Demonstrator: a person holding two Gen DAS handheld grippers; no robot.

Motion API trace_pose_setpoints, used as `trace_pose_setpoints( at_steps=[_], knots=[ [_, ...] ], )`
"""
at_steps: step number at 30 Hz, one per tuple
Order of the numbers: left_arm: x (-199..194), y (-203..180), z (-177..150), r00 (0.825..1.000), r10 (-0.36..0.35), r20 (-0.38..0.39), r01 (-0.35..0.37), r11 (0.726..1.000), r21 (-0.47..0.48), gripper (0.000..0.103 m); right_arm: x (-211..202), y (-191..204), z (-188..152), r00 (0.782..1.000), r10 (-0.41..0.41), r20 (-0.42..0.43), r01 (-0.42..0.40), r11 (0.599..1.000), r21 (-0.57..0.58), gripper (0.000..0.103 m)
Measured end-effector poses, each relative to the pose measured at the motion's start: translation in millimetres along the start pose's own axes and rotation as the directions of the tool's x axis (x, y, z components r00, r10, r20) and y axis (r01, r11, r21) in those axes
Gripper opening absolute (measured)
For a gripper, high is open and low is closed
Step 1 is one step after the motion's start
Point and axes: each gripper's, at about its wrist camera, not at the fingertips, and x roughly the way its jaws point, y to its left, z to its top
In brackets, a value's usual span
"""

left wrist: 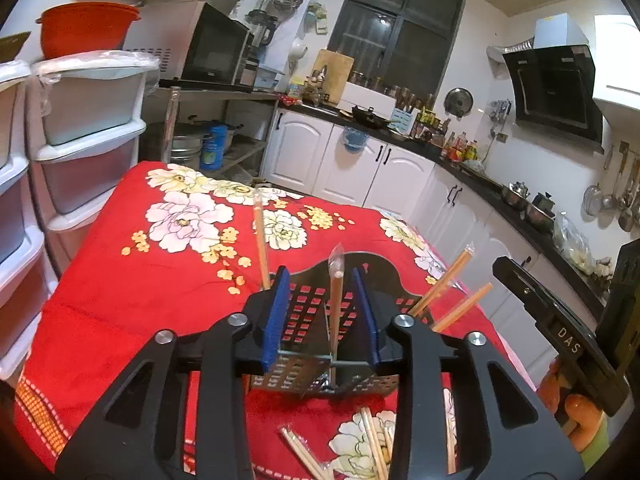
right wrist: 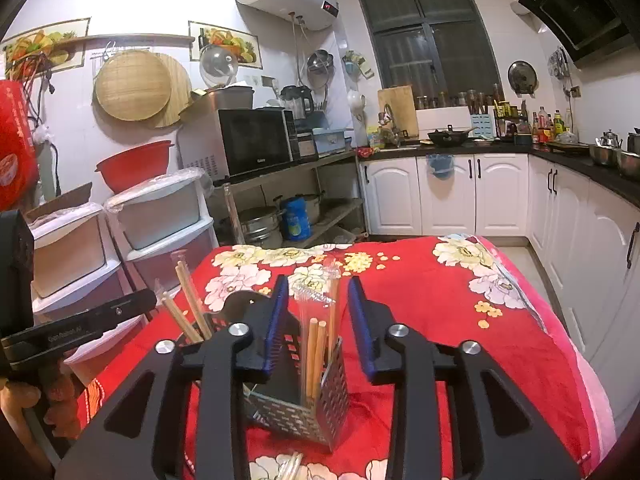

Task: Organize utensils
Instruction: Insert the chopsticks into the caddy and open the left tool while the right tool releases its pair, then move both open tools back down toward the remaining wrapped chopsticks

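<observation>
Perforated metal utensil caddy (right wrist: 298, 396) full of wrapped wooden chopsticks (right wrist: 316, 348); left gripper (left wrist: 322, 308) and right gripper (right wrist: 318, 320) both part-open, gripping nothing.

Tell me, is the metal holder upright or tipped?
Upright. The metal holder stands on the red cloth, and wrapped chopsticks stick up from it.

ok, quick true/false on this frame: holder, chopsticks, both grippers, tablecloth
1. The perforated metal holder stands upright on the red floral cloth. True.
2. The left gripper is clamped on a wrapped chopstick pair. False: the pair stands in the holder between the pads, which do not press on it.
3. The right gripper is open. True.
4. All chopsticks are already in the holder. False: loose chopsticks lie on the cloth in front of it.
5. The holder is empty. False: several chopsticks stand in it.
</observation>
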Motion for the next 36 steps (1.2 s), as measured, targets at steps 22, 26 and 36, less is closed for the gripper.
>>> trace_pose_setpoints(
  at_steps=[22, 26, 36],
  knots=[
    [-53, 21, -46, 0.998, 0.068, 0.02, -0.067, 0.997, -0.041, 0.091, -44, 25, -36, 0.996, 0.058, -0.069, -0.061, 0.997, -0.042, 0.063],
    [-56, 27, -54, 0.997, 0.078, 0.01, -0.078, 0.996, -0.05, 0.091, -46, 30, -45, 0.994, 0.056, -0.093, -0.061, 0.997, -0.056, 0.065],
    [-59, 40, -82, 0.994, 0.096, -0.044, -0.099, 0.992, -0.082, 0.091, -48, 42, -70, 0.985, 0.059, -0.164, -0.075, 0.993, -0.092, 0.065]
  ],
)
